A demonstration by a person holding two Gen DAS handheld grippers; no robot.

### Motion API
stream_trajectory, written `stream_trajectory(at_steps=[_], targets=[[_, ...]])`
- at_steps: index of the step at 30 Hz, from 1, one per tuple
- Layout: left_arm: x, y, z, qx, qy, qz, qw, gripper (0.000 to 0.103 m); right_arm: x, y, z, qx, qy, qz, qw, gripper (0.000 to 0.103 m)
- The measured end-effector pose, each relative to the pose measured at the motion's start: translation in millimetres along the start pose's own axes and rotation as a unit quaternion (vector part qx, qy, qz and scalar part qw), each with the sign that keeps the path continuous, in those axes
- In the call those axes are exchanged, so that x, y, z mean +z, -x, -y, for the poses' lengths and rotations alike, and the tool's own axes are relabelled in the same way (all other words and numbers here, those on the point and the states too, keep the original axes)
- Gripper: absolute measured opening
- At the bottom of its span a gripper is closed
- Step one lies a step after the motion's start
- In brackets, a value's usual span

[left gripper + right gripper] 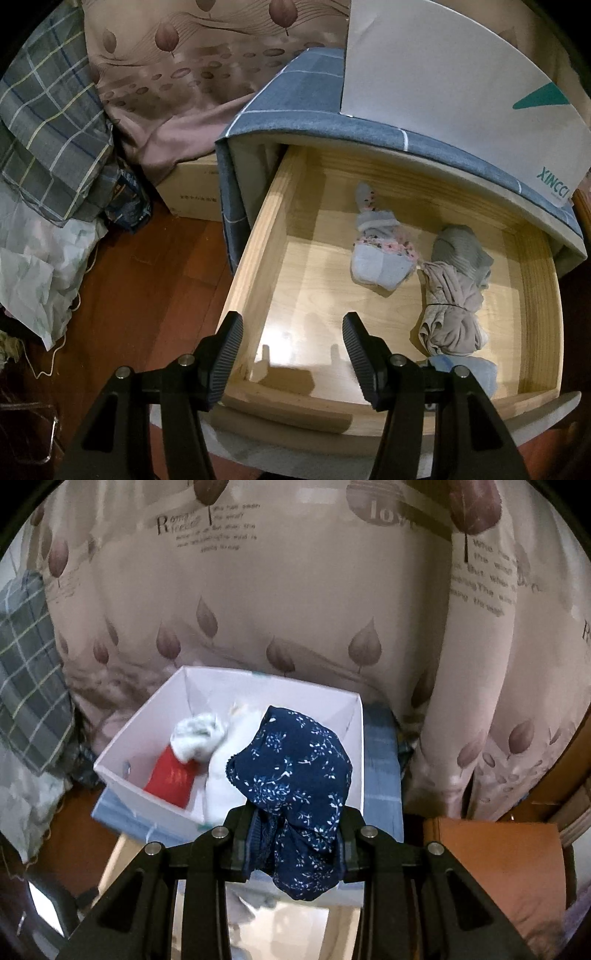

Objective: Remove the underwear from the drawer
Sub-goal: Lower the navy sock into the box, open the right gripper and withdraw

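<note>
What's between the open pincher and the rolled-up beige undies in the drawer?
Only bare drawer floor lies between the left gripper and the beige underwear, in the left wrist view.

I see dim, warm indoor light with black fisheye corners, a soft glare on the drawer (295, 321) floor near its front wall, and motion blur smearing the white box (155, 738) contents.

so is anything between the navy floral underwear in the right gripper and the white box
Nothing visible. The right gripper is shut on the navy floral underwear, and the white box sits open-topped just beyond it, holding only a red item and pale cloth inside.
</note>
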State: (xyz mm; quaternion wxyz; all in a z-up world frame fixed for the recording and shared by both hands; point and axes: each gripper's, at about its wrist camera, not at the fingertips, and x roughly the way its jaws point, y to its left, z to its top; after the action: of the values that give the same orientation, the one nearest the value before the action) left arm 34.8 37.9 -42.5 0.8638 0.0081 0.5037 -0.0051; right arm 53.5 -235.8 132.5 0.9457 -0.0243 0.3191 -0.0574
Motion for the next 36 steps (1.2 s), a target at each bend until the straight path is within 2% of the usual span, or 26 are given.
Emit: stream_trajectory(at_steps=[7,20,25,28,29,31,36], targets=[[1.2,-1.5,1.1,-0.001,0.000,0.001,1.0000,0.058,21.4,-36.1,-6.4,0.001,-0.011,-0.019,1.000,0.029],[0.8,-2.0,1.4,-0.003,0.001,0.002,1.0000,0.058,6.5,-111.2,-6.7,0.006,-0.024,-0.102,0.994,0.031],[0.8,-2.6,2.1,-0.004,0.002,0.000,1.0000,0.058,0.9,-123.2,-7.7,0.012,-0.019,-0.125,0.992,0.038],[0.8,-2.5,2.0,-0.004,0.003,0.001,1.0000,0.058,-0.1,-121.2,-8.5,0.015,-0.018,-0.126,0.992,0.046],[0.9,-2.6,2.2,-0.004,0.003,0.001,1.0000,0.058,0.6,-118.6,-8.8,0.015,-0.017,-0.124,0.992,0.048],[0.7,-2.5,1.6,-0.004,0.003,0.001,1.0000,0.058,2.9,-109.9,-9.2,0.015,-0.014,-0.115,0.993,0.062],[1.5,-3.2,-0.9,-0.007,0.007,-0.001,0.9999,0.058,5.4,-70.2,-8.2,0.037,-0.010,-0.098,0.994,0.067]])
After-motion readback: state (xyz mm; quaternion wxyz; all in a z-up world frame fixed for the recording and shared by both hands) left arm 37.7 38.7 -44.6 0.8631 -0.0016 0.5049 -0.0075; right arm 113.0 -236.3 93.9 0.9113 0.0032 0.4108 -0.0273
